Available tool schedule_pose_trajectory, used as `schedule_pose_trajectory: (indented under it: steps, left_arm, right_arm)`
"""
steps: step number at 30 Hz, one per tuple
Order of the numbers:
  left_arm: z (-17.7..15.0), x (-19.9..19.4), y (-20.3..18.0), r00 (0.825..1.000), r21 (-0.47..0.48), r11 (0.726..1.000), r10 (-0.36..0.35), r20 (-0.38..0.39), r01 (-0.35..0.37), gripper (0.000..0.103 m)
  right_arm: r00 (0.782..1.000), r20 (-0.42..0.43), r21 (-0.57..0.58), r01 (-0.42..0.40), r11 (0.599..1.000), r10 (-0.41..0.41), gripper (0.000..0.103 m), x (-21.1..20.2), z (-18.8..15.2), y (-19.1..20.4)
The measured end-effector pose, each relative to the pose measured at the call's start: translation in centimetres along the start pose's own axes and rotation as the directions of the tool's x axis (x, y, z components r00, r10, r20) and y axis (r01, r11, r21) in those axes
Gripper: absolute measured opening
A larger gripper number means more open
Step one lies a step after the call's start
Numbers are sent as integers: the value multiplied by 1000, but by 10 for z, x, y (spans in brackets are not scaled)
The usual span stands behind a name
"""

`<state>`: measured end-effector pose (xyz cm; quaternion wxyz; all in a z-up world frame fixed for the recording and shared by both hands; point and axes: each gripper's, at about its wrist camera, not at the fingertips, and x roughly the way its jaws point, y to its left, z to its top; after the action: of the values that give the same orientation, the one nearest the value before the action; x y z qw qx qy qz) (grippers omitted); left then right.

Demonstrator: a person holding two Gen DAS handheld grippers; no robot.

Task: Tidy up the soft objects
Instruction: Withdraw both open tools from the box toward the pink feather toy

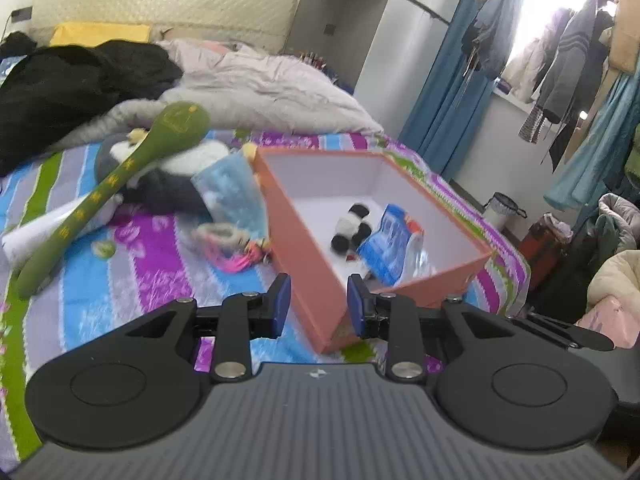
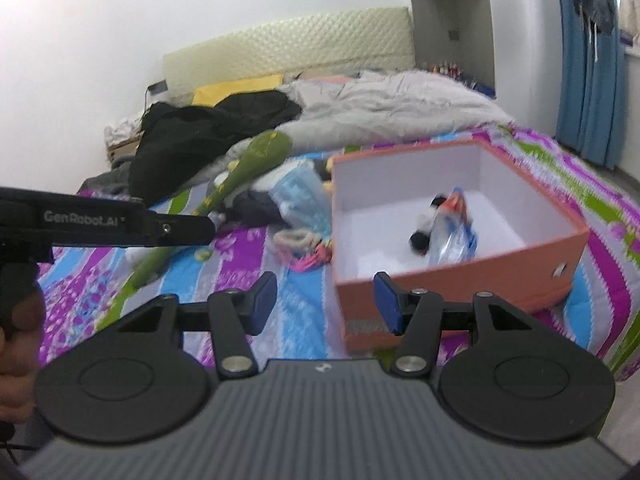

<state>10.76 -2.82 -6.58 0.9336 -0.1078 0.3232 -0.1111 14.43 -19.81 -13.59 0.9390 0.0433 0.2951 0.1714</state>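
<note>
An orange box [image 1: 304, 272] with a white inside stands open on the striped bedspread. In it lie a small panda plush [image 1: 352, 226] and a blue-and-white packet [image 1: 390, 240]. My left gripper [image 1: 318, 304] hovers open over the box's near corner, with nothing between its blue pads. My right gripper [image 2: 325, 302] is open too, just left of the box [image 2: 460, 280], and holds nothing. Left of the box lie a long green plush [image 1: 120, 172], a grey-and-white plush [image 1: 172, 176], a clear blue pack [image 1: 232, 188] and a small pink-and-beige soft item [image 1: 228, 244].
A grey duvet [image 1: 260, 88] and black clothes [image 1: 72, 80] are heaped at the head of the bed. A small green ball [image 1: 105, 249] lies on the spread. The bed edge falls off at right, with a bin [image 1: 500, 208] and hanging clothes [image 1: 568, 64] beyond. A hand [image 2: 16, 344] shows at the left edge.
</note>
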Motion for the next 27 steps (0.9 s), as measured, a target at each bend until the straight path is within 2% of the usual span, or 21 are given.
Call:
schedule_pose_trajectory:
  steps: [8, 15, 21, 27]
  left_arm:
    - [-27, -17, 24, 998, -47, 998, 51, -27, -52, 36]
    - [-38, -10, 45, 995, -86, 993, 77, -57, -82, 36]
    - [-36, 4, 68, 993, -101, 990, 92, -67, -99, 36]
    - [-34, 36, 102, 989, -122, 984, 120, -88, -130, 36]
  right_arm:
    - [999, -46, -25, -12, 1000, 11, 56, -5, -19, 20]
    - [996, -77, -44, -36, 998, 32, 56, 11, -28, 39]
    - [993, -103, -56, -65, 996, 59, 56, 35, -30, 55]
    - [988, -119, -86, -105, 991, 94, 56, 73, -24, 70]
